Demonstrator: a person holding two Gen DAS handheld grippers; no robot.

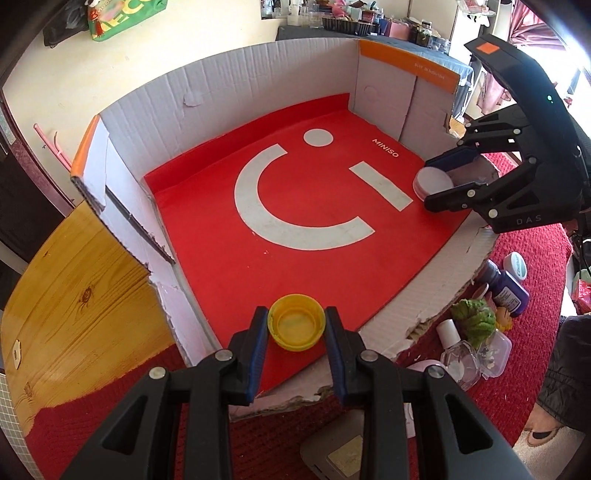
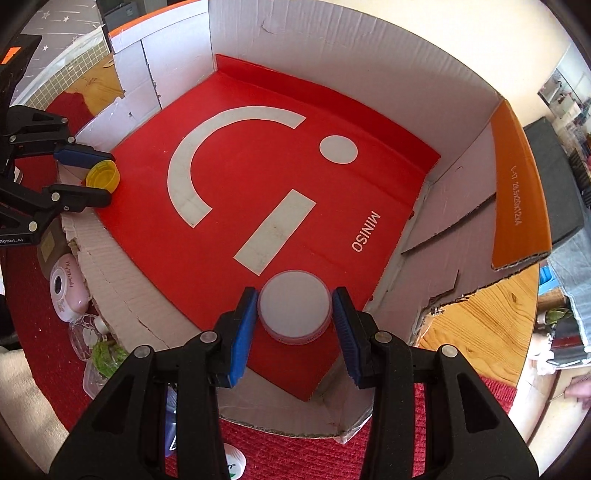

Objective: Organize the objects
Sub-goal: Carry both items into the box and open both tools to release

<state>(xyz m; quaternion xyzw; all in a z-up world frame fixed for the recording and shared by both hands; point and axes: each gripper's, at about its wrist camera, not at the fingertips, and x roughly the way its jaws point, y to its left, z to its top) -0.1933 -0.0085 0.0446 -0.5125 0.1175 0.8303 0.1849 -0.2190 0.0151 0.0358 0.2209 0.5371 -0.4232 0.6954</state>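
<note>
Pinching yellow cap (image 1: 296, 327) in left hand-held gripper (image 1: 296, 328), low over red box floor (image 1: 295, 258) at near edge; lower till seated, then release.

Right view: right hand-held gripper (image 2: 294, 314) clamped on round white-lidded jar (image 2: 294, 309), near right corner. Set flat, well apart from cap, clear of cardboard wall (image 2: 424, 221).

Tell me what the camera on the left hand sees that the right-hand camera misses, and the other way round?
Only the left view shows the green bag hanging on the wall and the blue bottle beside the box. Only the right view shows the white cap on the red mat. Both show the cardboard box with its red liner, the yellow cap between the left gripper's jaws, and the white round tin between the right gripper's jaws.
</note>
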